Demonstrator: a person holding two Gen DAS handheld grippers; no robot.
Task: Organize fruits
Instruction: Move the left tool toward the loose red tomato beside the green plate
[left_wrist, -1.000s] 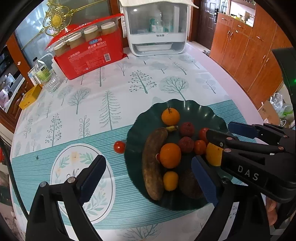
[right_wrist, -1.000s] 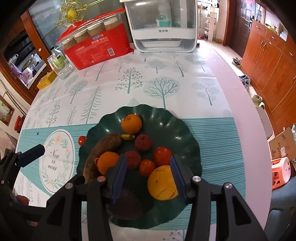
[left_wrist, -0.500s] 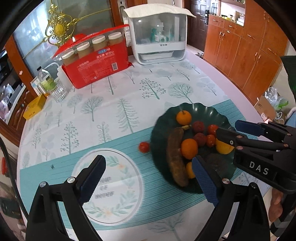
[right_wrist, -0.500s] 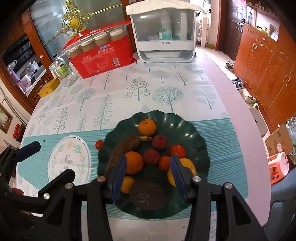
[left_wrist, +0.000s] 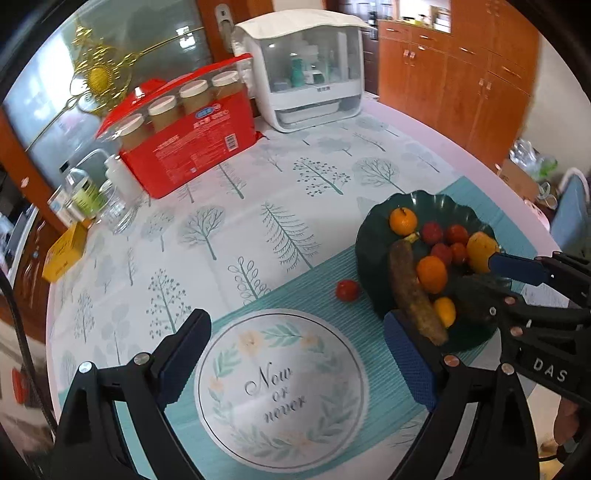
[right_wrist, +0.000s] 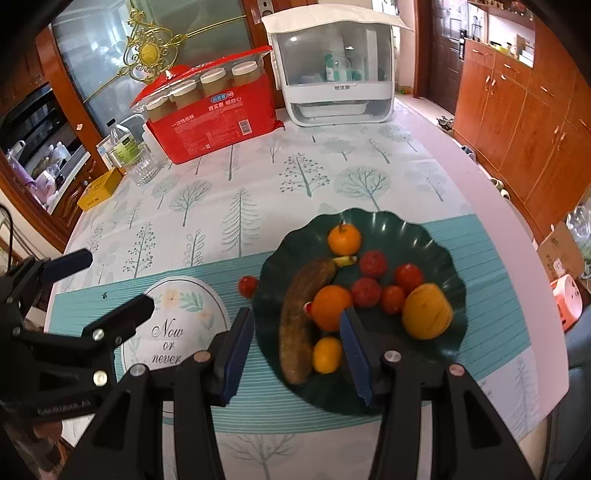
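Note:
A dark green scalloped plate (right_wrist: 417, 236) (left_wrist: 376, 240) holds a browned banana (right_wrist: 301, 299), oranges (right_wrist: 344, 239), small red fruits (right_wrist: 408, 277) and a yellow fruit (right_wrist: 426, 310). One small red tomato (right_wrist: 247, 286) (left_wrist: 347, 290) lies on the tablecloth just left of the plate. My right gripper (right_wrist: 295, 354) is open and empty above the plate's near edge. My left gripper (left_wrist: 295, 363) is open and empty over the round "Now or never" print (left_wrist: 277, 384), left of the plate.
A red box of cups (right_wrist: 214, 114) and a white cabinet (right_wrist: 332, 70) stand at the back. A glass (right_wrist: 142, 166), bottles and a yellow box (right_wrist: 99, 188) sit at the back left. The table's right edge (right_wrist: 517, 229) drops to the floor.
Both grippers have pulled back and to the left. The plate now sits further right in both views. The yellow fruit lies on the plate, outside the right gripper's jaws.

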